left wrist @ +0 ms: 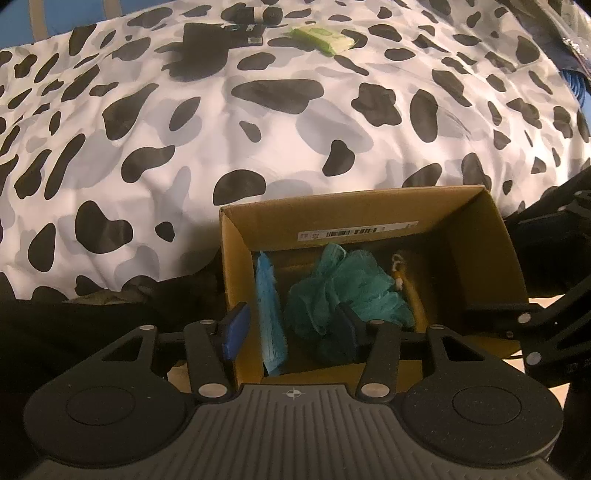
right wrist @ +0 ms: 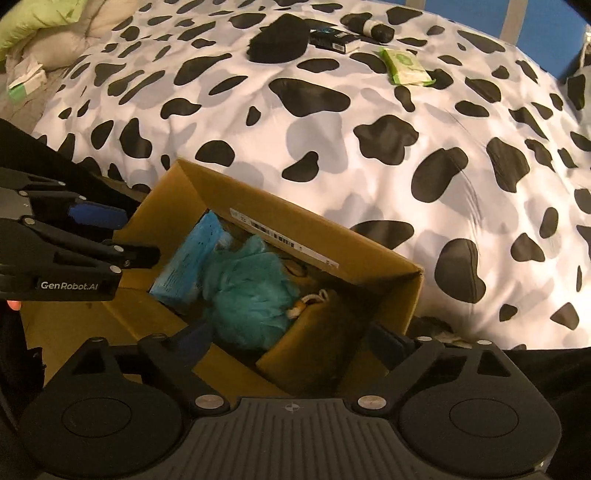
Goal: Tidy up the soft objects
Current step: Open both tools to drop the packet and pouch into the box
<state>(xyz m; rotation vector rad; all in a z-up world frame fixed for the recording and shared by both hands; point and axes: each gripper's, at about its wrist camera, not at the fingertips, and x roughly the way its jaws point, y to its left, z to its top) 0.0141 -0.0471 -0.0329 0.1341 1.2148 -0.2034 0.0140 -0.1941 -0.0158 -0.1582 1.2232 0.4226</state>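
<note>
An open cardboard box [left wrist: 476, 236] [right wrist: 391, 273] stands against the edge of the cow-print bed. In it lie a teal mesh bath pouf [left wrist: 347, 288] [right wrist: 247, 295], a light blue pack [left wrist: 271, 317] [right wrist: 192, 254] standing on edge, and a small yellowish item with a white cord [left wrist: 400, 273] [right wrist: 310, 301]. My left gripper [left wrist: 291, 330] [right wrist: 122, 236] hangs over the box's left side, jaws partly apart, with the blue pack and the pouf below them. My right gripper [right wrist: 291, 341] is spread wide above the box's near right corner, holding nothing.
On the far side of the cow-print duvet [left wrist: 295, 147] [right wrist: 369, 155] lie a black fuzzy item [left wrist: 205, 44] [right wrist: 280, 38], a black carton [right wrist: 334, 38], a black roll with a white band [left wrist: 258, 14] [right wrist: 371, 27] and a green wipes pack [left wrist: 321, 37] [right wrist: 406, 68]. Pillows [right wrist: 37, 22] sit far left.
</note>
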